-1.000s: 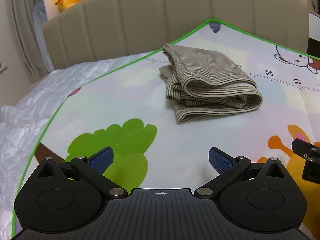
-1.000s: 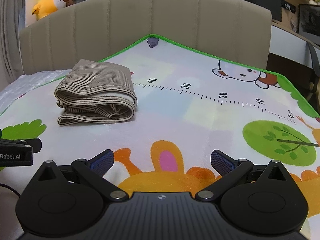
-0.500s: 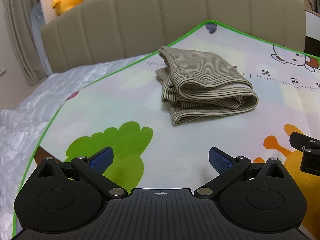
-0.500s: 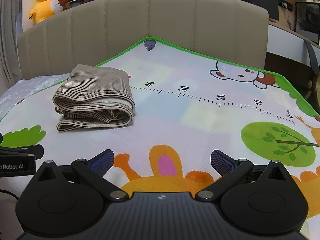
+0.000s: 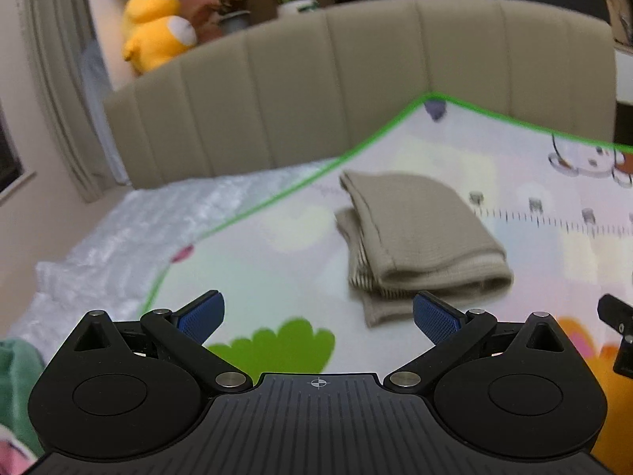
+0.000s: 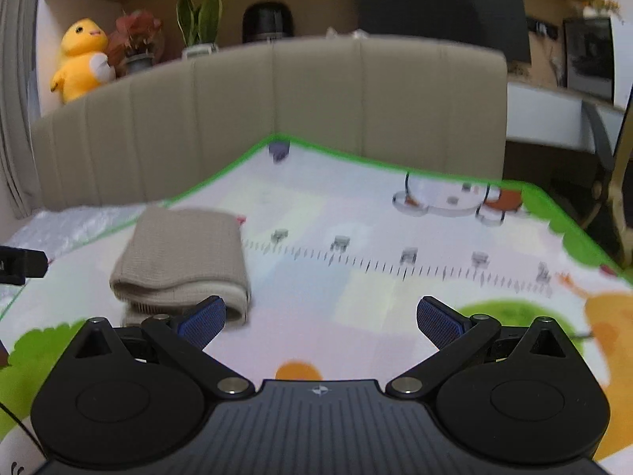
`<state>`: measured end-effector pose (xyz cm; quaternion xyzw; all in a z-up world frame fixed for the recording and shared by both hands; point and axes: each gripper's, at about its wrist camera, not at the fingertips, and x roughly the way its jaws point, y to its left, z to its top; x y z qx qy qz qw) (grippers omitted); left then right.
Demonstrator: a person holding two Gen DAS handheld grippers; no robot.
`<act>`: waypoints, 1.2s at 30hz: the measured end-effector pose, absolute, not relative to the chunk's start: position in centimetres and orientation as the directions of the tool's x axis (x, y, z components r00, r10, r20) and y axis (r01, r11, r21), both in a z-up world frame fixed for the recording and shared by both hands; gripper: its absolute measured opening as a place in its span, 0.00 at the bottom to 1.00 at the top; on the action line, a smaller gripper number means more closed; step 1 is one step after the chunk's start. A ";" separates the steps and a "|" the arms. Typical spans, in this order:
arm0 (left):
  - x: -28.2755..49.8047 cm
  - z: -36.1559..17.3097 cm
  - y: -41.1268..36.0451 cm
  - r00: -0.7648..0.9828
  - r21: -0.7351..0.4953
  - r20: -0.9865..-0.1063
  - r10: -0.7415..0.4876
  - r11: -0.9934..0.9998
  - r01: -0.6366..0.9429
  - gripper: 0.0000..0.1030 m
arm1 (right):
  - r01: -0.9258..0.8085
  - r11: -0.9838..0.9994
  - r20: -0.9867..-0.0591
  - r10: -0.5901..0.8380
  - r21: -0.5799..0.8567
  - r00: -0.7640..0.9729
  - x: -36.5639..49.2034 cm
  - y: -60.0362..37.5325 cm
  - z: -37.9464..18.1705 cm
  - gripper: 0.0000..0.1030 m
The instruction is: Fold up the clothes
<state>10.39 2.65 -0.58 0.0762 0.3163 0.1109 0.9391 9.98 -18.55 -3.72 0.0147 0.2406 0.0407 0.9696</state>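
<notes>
Lying folded into a thick bundle, the beige garment [image 5: 419, 233] rests on the cartoon play mat [image 5: 277, 245] spread over the bed, near the mat's green-edged corner by the padded headboard [image 5: 336, 91]. Your left claw [image 5: 318, 314] and right claw [image 6: 320, 316] both hang apart and empty, clear of the cloth. A yellow plush toy [image 6: 81, 59] sits behind the headboard.
</notes>
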 end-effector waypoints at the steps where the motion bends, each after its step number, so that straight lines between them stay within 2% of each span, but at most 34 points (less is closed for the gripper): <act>1: 10.3 0.4 2.5 0.774 0.211 -0.576 0.262 0.963 -0.169 1.00 | -0.078 0.997 -0.450 0.082 0.027 0.889 9.6 -18.5 -3.1 1.00; 4: 9.3 2.6 2.0 0.782 0.233 -0.564 0.267 0.959 -0.159 1.00 | -0.102 0.995 -0.417 0.083 -0.024 0.905 9.0 -18.5 -1.8 1.00; 7: 7.5 4.2 1.5 0.813 0.274 -0.527 0.248 0.955 -0.113 1.00 | -0.097 0.995 -0.424 0.077 -0.026 0.902 8.8 -18.7 -1.1 1.00; 13: 5.9 7.3 1.9 0.835 0.077 -0.544 0.079 0.996 -0.045 1.00 | -0.066 0.998 -0.428 0.056 -0.009 0.902 8.6 -18.7 0.3 1.00; 18: 7.2 6.0 2.2 0.803 -0.057 -0.595 -0.020 0.998 -0.018 1.00 | -0.058 0.998 -0.428 0.051 -0.005 0.903 9.4 -18.1 0.4 1.00; 22: 7.2 4.0 2.4 0.870 -0.022 -0.491 -0.032 0.999 0.024 1.00 | -0.076 0.997 -0.453 0.066 -0.003 0.889 10.4 -17.3 -1.0 1.00; 25: 6.3 2.6 2.2 0.937 0.093 -0.345 0.052 0.995 -0.021 1.00 | -0.082 0.996 -0.475 0.086 0.029 0.876 10.9 -17.1 -2.1 1.00; 28: 5.8 1.9 3.0 0.955 0.108 -0.264 0.135 0.988 -0.109 1.00 | -0.086 0.995 -0.486 0.098 0.047 0.868 11.3 -17.0 -3.1 1.00; 31: 6.1 1.0 5.7 0.918 -0.044 -0.296 0.266 0.956 -0.291 1.00 | -0.067 0.996 -0.512 0.090 0.063 0.854 11.4 -17.3 -4.2 1.00; 32: 6.5 0.2 6.6 0.895 -0.102 -0.337 0.292 0.934 -0.343 1.00 | -0.059 0.995 -0.524 0.090 0.075 0.847 11.5 -17.5 -4.3 1.00; 34: 7.6 -1.7 7.9 0.870 -0.181 -0.429 0.245 0.920 -0.349 1.00 | -0.040 0.993 -0.532 0.092 0.109 0.842 12.0 -17.6 -4.6 1.00; 36: 9.1 -2.6 7.6 0.849 -0.153 -0.497 0.181 0.944 -0.291 1.00 | -0.055 0.991 -0.532 0.111 0.120 0.839 12.8 -17.0 -5.0 1.00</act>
